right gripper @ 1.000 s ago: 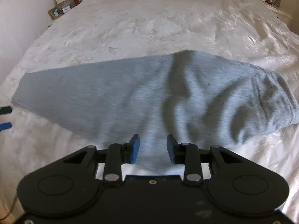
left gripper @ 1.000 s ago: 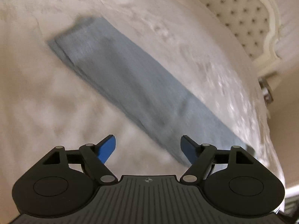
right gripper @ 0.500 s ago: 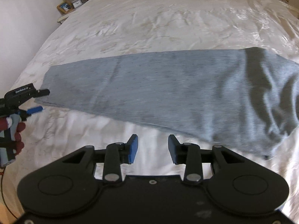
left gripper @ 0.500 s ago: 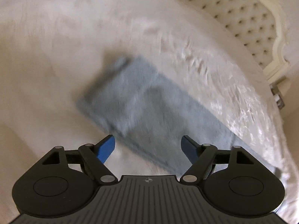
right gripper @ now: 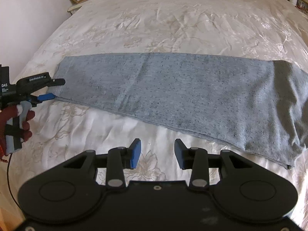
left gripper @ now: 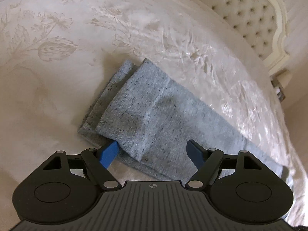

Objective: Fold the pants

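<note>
Left gripper [left gripper: 152, 151] jaws spread wide at the pants' [left gripper: 154, 113] cuff end; my left pad [left gripper: 108, 154] slips under the top leg's corner, the other pad sits above the cloth, nothing pinched. Right gripper [right gripper: 156, 153] over bare bedspread [right gripper: 134, 19], just short of the pants' near edge, jaws part-open and opening, nothing between them. Pants lie flat across the bed, legs stacked, waist end rumpled at right. Beyond: tufted headboard [left gripper: 248, 13] in the left view, nightstand [right gripper: 77, 3] with frames in the right view.
</note>
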`<control>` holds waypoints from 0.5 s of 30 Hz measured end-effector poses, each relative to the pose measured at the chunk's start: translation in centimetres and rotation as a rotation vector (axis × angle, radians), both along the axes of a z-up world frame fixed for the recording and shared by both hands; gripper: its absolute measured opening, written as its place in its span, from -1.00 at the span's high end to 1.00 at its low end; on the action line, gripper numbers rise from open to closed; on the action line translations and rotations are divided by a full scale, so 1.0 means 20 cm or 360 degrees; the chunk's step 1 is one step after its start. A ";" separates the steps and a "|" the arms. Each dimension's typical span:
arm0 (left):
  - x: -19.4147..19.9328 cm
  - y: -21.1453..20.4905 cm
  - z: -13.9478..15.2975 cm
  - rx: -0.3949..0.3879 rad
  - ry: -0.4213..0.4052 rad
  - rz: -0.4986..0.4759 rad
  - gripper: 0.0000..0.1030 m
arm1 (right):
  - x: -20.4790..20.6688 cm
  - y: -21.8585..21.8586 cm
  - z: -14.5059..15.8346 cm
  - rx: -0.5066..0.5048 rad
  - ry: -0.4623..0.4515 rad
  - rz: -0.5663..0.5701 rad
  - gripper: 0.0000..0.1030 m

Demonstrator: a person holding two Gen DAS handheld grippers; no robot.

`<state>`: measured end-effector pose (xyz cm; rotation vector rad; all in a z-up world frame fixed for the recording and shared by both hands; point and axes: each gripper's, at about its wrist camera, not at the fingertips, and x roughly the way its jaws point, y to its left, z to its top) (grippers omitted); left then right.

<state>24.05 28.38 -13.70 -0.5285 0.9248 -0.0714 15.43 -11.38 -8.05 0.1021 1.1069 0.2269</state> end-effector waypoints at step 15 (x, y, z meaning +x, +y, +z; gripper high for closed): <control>0.10 0.01 -0.01 0.0174 0.0138 0.0185 0.86 | 0.06 0.08 -0.02 0.0011 0.0008 0.0087 0.19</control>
